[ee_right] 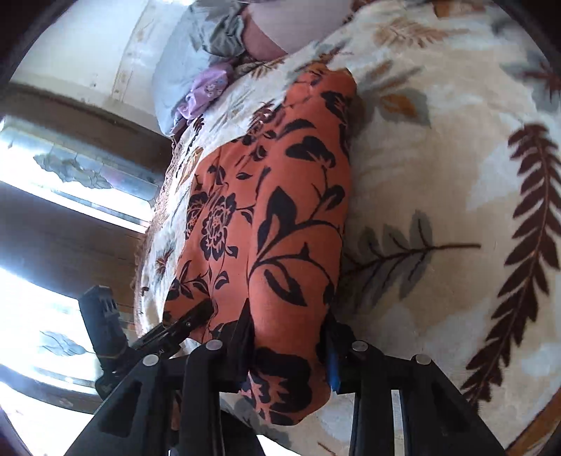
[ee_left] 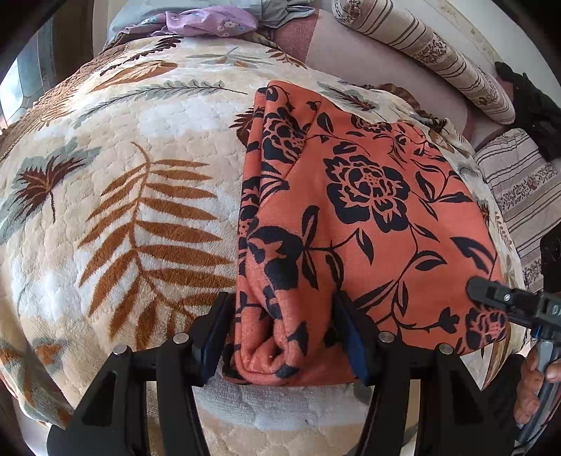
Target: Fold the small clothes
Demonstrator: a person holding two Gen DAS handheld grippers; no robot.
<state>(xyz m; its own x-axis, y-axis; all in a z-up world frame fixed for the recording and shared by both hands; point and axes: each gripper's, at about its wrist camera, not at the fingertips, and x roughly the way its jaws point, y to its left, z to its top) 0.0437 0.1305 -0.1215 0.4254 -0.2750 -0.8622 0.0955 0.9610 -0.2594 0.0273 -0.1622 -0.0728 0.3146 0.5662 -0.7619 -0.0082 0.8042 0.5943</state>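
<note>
An orange garment with a black flower print [ee_left: 368,217] lies folded on a cream leaf-patterned blanket [ee_left: 122,210]. My left gripper [ee_left: 284,336] is shut on the bunched near-left corner of the garment. My right gripper [ee_right: 289,347] is shut on the garment's other near corner [ee_right: 280,266]. The right gripper's finger also shows in the left wrist view [ee_left: 498,294] at the garment's right edge. The left gripper shows in the right wrist view [ee_right: 182,326] at lower left.
Striped bolster pillows [ee_left: 438,59] lie at the back right. A purple flowered cloth [ee_left: 210,21] and grey-blue clothes [ee_right: 196,56] lie at the blanket's far end. A window [ee_right: 52,168] is on the left in the right wrist view.
</note>
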